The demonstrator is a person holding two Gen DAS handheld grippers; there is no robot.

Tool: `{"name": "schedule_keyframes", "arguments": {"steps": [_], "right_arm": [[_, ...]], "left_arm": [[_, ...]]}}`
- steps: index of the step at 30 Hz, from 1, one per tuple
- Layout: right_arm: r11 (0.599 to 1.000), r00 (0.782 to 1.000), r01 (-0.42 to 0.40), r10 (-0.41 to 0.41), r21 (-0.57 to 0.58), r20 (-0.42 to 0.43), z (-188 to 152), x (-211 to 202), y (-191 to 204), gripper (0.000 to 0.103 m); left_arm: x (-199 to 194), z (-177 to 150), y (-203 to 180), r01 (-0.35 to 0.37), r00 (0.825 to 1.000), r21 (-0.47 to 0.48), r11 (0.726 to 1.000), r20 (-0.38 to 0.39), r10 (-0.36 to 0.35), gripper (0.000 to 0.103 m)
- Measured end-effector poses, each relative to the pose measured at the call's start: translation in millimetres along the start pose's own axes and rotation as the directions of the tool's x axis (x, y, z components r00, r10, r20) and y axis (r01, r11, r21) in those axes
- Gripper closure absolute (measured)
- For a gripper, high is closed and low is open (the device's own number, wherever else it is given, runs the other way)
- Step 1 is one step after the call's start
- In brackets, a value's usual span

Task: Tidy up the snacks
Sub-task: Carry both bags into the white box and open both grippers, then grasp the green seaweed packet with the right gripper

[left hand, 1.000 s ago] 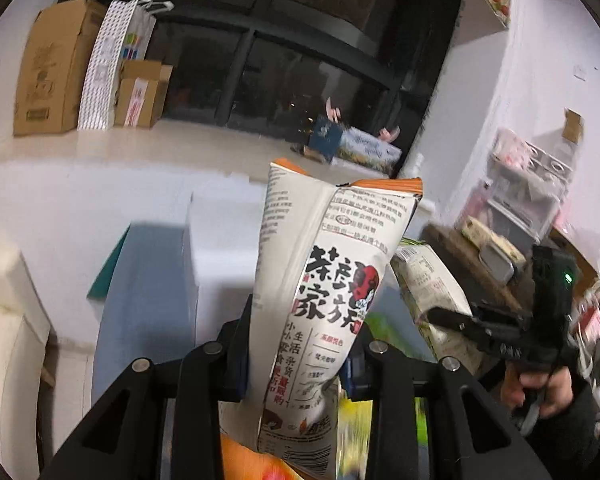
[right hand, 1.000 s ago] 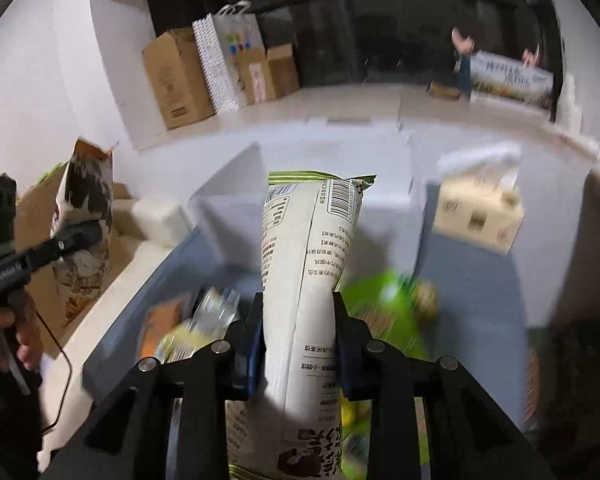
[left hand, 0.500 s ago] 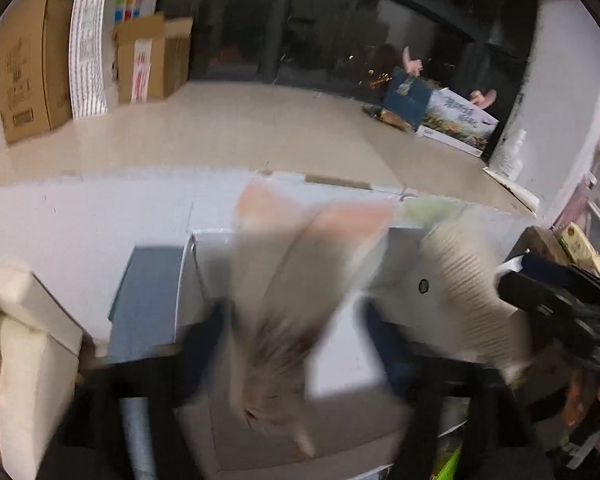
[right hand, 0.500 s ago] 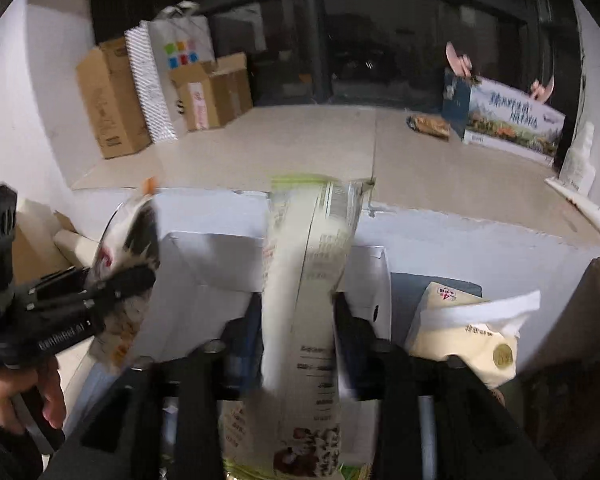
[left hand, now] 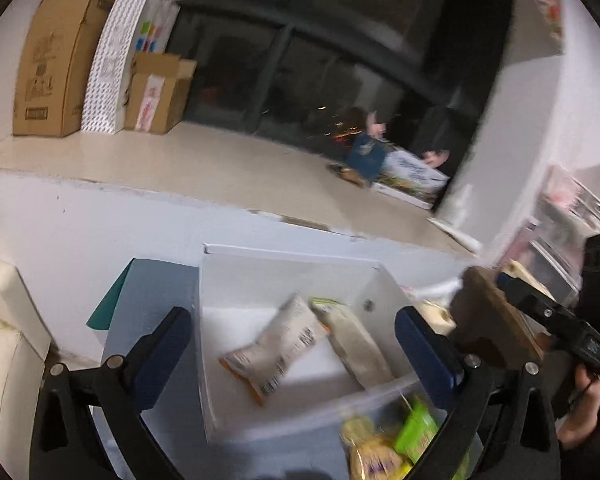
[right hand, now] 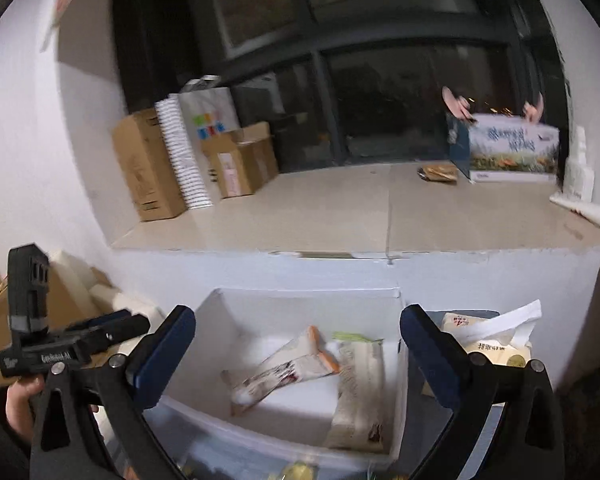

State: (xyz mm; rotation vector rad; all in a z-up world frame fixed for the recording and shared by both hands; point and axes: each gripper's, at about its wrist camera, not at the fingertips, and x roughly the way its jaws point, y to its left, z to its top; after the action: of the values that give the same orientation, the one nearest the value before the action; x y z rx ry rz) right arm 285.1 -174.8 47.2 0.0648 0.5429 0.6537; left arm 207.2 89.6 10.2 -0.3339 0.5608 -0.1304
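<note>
Both tools are now standing wide open with nothing between the fingers; a second ago each was clamped on an upright snack bag. The jaws have just been opening.

Left tool (left hand: 292,328): empty, hovering over the near edge of the white box (left hand: 284,268). The orange-trimmed snack bag (left hand: 274,350) it was holding is now lying on its side on the box floor, blurred.

Right tool (right hand: 298,330): likewise empty, facing the same white box (right hand: 308,294). The green-trimmed snack bag (right hand: 358,392) it was gripping is now lying in the right part of the box, lengthwise along the wall. The orange-trimmed bag (right hand: 284,368) is lying just left of it, touching or overlapping at the top ends; which, cannot be told.

In the left view the green-trimmed bag (left hand: 356,344) is sitting beside the orange-trimmed one.

A clear bin (left hand: 384,436) in front of the box is holding more packets, green and yellow, blurred.

A tissue box (right hand: 492,344) is sitting just right of the white box.

The person's hand (right hand: 20,400) is gripping the left tool's handle at the edge of the right view.
</note>
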Motion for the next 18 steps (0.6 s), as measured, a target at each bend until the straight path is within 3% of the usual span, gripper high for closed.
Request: {"name": "schedule_keyframes", "arguments": {"steps": [3, 5, 7, 13, 18], "right_arm": [[0.999, 0.999, -0.047, 0.046, 0.012, 0.009, -25, -34, 10, 0.000], [0.996, 0.996, -0.085, 0.085, 0.024, -0.029, -50, -53, 19, 0.000], [0.996, 0.995, -0.083, 0.084, 0.015, -0.060, -74, -68, 30, 0.000], [0.993, 0.991, 0.045, -0.059, -0.113, -0.118, -167, -114, 58, 0.000], [0.982, 0.974, 0.100, -0.130, -0.162, -0.186, -204, -130, 58, 0.000]], "left_arm": [[-32, -27, -13, 0.055, 0.997, 0.061, 0.997, -0.061, -0.051, 0.000], [-54, -45, -22, 0.073, 0.996, 0.101, 0.992, -0.053, -0.067, 0.000], [-79, -68, -27, 0.044, 0.999, 0.129, 0.991, -0.037, -0.040, 0.000], [-131, -139, -38, 0.099, 0.995, 0.129, 0.987, -0.041, -0.095, 0.000], [-145, -171, -50, 0.122, 0.991, 0.176, 0.977, -0.077, -0.110, 0.000]]}}
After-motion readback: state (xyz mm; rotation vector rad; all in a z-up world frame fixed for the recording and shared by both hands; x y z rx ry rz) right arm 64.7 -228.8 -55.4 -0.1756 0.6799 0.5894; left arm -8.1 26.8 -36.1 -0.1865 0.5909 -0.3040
